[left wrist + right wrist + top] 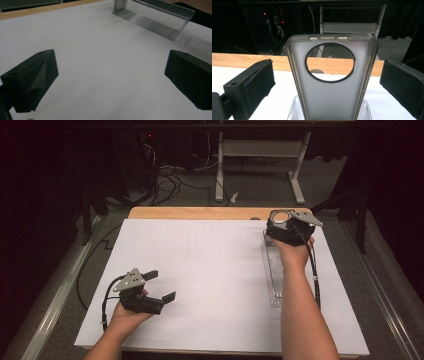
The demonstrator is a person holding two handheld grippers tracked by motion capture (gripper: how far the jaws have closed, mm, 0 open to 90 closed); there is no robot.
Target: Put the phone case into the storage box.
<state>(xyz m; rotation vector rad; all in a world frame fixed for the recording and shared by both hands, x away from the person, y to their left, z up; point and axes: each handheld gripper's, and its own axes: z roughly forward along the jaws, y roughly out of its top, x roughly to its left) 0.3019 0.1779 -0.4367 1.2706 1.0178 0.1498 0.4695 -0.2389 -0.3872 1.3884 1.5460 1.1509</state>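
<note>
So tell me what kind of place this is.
Probably a lab or workshop set up for recording: a wooden table under a white sheet, dark curtains, loose cables on the floor, and a metal desk frame behind.

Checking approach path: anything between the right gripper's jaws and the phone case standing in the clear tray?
Nothing visible. In the right gripper view the phone case stands upright in the clear tray, centred in the gap of the open right gripper, with bare space on either side up to each jaw. The left gripper is far off.
</note>
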